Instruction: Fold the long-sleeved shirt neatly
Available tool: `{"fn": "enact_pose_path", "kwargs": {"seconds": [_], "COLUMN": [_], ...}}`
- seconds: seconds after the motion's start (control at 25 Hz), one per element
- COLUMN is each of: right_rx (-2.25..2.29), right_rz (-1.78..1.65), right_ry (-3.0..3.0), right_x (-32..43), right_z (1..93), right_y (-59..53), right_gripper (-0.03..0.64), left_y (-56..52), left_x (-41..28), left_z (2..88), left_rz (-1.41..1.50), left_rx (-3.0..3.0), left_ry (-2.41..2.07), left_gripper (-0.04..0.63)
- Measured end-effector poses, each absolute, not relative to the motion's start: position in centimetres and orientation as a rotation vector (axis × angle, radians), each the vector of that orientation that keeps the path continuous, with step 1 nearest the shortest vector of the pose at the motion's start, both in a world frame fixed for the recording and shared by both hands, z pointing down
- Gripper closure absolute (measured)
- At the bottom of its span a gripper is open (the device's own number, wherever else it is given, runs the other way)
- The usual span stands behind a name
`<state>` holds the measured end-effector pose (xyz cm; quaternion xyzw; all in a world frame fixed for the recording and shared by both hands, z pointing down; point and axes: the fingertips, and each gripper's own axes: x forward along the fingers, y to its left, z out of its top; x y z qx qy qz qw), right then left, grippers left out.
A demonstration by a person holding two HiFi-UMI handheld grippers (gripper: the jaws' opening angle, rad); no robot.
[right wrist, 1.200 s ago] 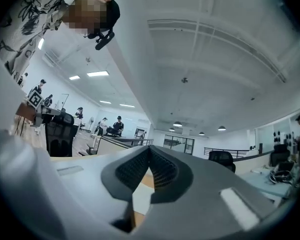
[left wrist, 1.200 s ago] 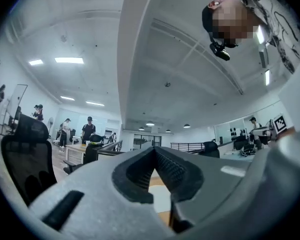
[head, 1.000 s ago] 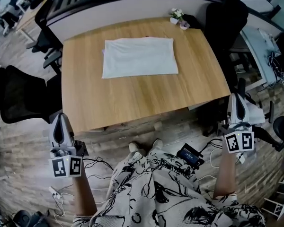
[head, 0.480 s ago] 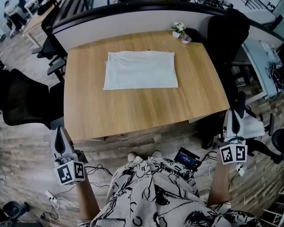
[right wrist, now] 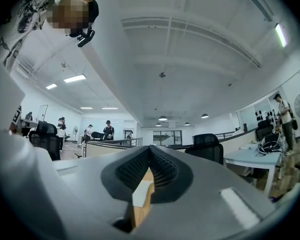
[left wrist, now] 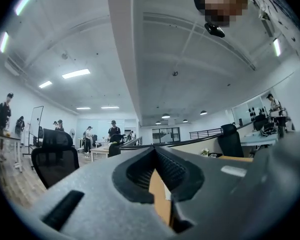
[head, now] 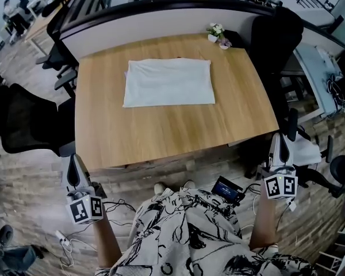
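The long-sleeved shirt [head: 168, 82] lies folded into a flat white rectangle on the far half of the wooden table [head: 161, 131]. My left gripper [head: 73, 158] hangs off the table's near left corner, shut and empty. My right gripper [head: 279, 138] is held off the near right corner, also shut with nothing in it. Both are well away from the shirt. In the left gripper view the jaws [left wrist: 154, 153] meet, with only the table edge [left wrist: 161, 196] showing behind them. The right gripper view shows its jaws [right wrist: 150, 150] closed the same way.
A small flower pot [head: 214, 32] stands at the table's far right corner. Black office chairs stand at the left [head: 23, 119] and far right [head: 276, 27]. A dark device [head: 228, 190] and cables lie on the floor by the person's feet. A partition [head: 161, 16] runs behind the table.
Both grippers have sunk a little beside the person, the right one also drifting inward. The folded shirt lies where it was.
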<state>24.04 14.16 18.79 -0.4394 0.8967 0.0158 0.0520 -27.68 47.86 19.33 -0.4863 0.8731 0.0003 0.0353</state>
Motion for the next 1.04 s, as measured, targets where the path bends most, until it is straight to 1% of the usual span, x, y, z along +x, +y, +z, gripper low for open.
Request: {"fn": "enact_pose_path", "kwargs": {"seconds": [0.24,1.04], "right_rx": [-1.347,-1.307], "right_rz": [0.055,0.078], "right_ry": [2.74,2.788], "right_x": [23.6,21.9], "right_z": [18.7,18.1], "right_y": [14.3,15.0], "right_gripper": [0.611,0.611], "left_y": [46.5,48.5], "left_x": [-26.7,-26.5], "left_z": [19.1,18.3], "left_rz": [-0.022,-0.048], "left_rx": [-1.55,-1.53], "left_ry": [2.635,2.638], "left_gripper": [0.594,0.592]}}
